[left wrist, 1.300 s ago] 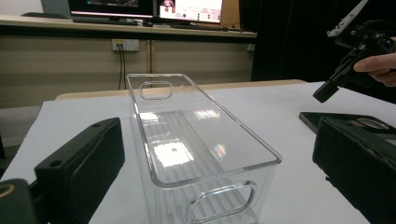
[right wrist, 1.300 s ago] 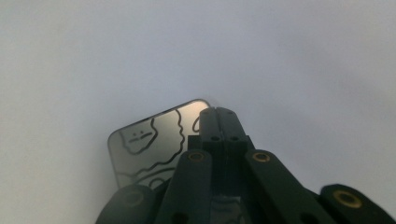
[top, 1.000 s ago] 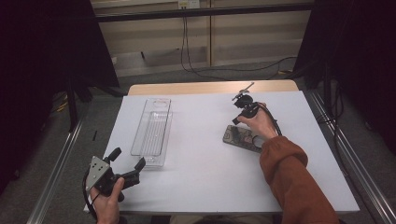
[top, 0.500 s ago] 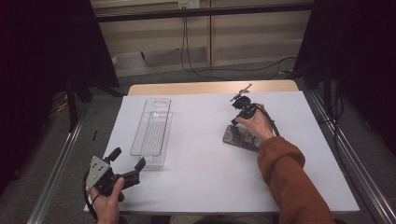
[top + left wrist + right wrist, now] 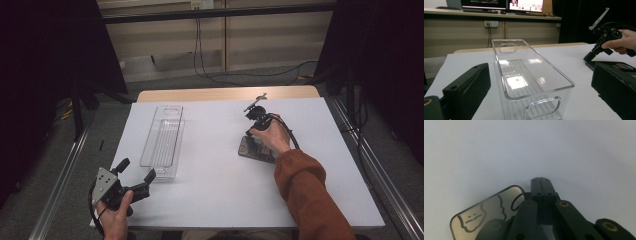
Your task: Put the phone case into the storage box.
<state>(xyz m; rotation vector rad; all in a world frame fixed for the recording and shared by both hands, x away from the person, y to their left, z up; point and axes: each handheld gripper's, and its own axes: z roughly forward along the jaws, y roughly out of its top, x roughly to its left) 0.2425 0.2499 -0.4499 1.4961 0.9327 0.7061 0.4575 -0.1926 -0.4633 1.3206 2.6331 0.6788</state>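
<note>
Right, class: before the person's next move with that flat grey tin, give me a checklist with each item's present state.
1. Right gripper jaws shut, pressed together: ok.
2. Jaws gripping the grey tin: not ok; their tips lie beside its corner with nothing between them.
3. Tin lying flat on the white table: ok.
4. Clear plastic bin upright and empty: ok.
5. Left gripper open, parked near the bin's near end, holding nothing: ok.
6. Whether the jaw tips touch the table: cannot tell.

A clear ribbed bin (image 5: 162, 141) stands beside a grey tin (image 5: 486, 216) with black doodles.
</note>
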